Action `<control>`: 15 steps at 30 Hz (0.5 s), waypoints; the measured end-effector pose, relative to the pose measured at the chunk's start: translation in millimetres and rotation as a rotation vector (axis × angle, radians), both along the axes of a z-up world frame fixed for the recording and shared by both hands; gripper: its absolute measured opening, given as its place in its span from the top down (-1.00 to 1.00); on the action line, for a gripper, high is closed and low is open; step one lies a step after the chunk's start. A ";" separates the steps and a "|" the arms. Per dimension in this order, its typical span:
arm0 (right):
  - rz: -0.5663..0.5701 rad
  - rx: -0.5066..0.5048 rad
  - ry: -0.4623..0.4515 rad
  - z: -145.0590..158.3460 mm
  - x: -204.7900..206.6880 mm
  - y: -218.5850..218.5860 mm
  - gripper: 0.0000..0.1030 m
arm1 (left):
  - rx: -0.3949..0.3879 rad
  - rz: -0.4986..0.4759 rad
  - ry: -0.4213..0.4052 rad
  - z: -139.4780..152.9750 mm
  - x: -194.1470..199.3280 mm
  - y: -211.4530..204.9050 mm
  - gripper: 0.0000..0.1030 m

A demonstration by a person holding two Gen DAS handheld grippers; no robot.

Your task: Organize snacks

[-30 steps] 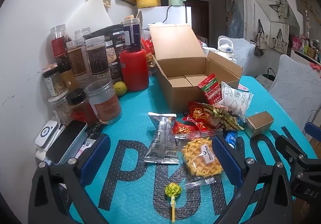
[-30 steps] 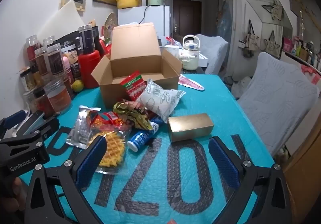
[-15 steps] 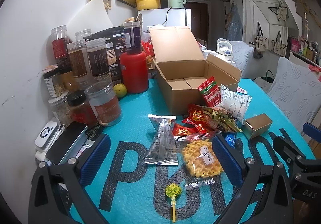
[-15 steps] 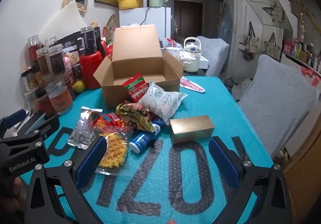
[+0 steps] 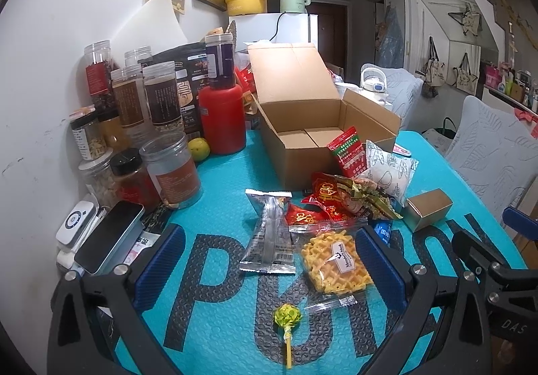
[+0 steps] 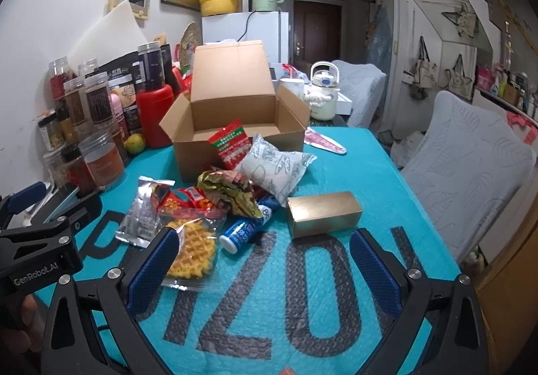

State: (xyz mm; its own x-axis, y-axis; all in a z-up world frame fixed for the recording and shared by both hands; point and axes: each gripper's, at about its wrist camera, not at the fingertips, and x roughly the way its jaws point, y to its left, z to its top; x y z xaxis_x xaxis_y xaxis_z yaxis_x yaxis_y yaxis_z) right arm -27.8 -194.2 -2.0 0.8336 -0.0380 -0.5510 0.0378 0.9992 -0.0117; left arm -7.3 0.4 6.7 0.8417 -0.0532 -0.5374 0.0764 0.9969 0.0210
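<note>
An open, empty cardboard box (image 5: 312, 136) (image 6: 235, 126) stands mid-table. In front of it lies a snack pile: a silver packet (image 5: 269, 233), a wrapped waffle (image 5: 336, 262) (image 6: 193, 249), red packets (image 5: 322, 193), a red-green packet (image 6: 230, 144) leaning on the box, a white pillow pack (image 6: 277, 168), a blue tube (image 6: 247, 228), a gold box (image 6: 324, 213) (image 5: 427, 208) and a green lollipop (image 5: 287, 316). My left gripper (image 5: 269, 269) is open, empty, low over the silver packet and waffle. My right gripper (image 6: 264, 269) is open, empty, just short of the gold box.
Jars (image 5: 171, 170), a red canister (image 5: 222, 119) and a lime (image 5: 199, 148) crowd the left wall. A phone (image 5: 107, 242) and small devices lie at the left edge. A grey chair (image 6: 470, 186) stands right. The teal mat (image 6: 269, 307) covers the table.
Both views have crept slightly forward and lower toward the snacks. Both grippers stay open; nothing on the table has moved.
</note>
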 end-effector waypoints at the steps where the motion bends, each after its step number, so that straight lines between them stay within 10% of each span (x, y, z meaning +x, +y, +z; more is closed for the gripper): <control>1: 0.001 -0.001 -0.002 -0.1 -0.2 -0.1 -1.00 | 0.001 0.001 -0.002 0.4 -0.8 -0.1 -1.00; 15: 0.009 -0.003 -0.006 0.4 -1.6 2.9 -1.00 | -0.005 -0.006 0.000 2.3 -3.2 -0.1 -1.00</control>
